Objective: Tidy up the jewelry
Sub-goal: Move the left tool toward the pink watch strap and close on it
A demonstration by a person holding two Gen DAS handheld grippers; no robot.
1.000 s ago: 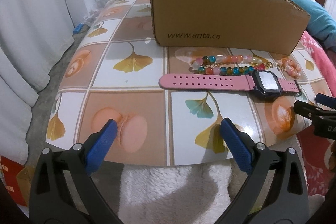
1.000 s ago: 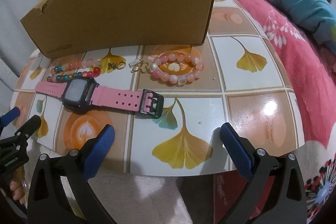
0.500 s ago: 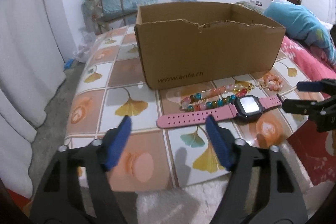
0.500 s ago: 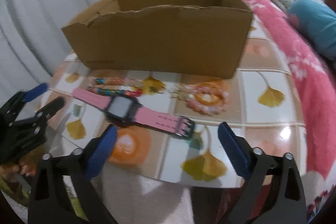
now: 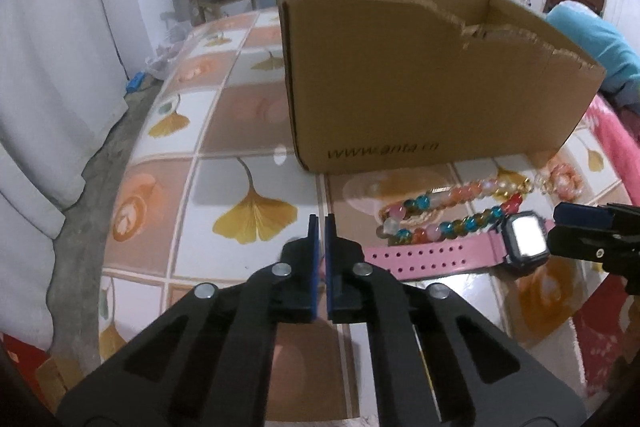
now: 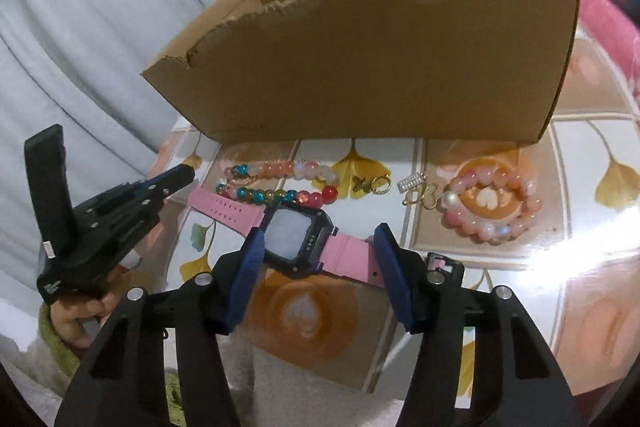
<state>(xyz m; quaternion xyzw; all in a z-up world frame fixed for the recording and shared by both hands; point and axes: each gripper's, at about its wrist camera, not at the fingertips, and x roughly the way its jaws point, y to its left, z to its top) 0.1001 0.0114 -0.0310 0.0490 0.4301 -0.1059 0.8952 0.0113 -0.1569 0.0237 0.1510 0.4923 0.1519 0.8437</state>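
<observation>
Jaws first: on my left gripper (image 5: 319,223) they are pressed together with nothing between them, hanging over bare desk just left of the watch strap's free end. On my right gripper (image 6: 320,247) they stand at a middling width and are closing; between the blue pads I see the watch's case and the near strap, and no pad touches either yet.

Pink-strapped digital watch with a black case (image 6: 294,241) lies flat near the front edge of the tiled desk printed with ginkgo leaves and latte cups (image 5: 224,163), strap running left to right.

Just beyond it, touching or nearly so, lies a long strand of multicoloured glass beads (image 6: 280,181), doubled into two rows. To its right sit small gold-coloured charms (image 6: 372,183), then a silver-and-gold clasp piece (image 6: 414,189), then a closed ring bracelet of pink and peach beads (image 6: 492,205).

Open brown cardboard box with a torn upper rim (image 5: 420,87) stands on the far side of all the jewellery, near its front wall; what the box holds I cannot tell.

A hand (image 6: 76,323) in a green cuff grips the left tool's handle, seen from the right wrist camera.
</observation>
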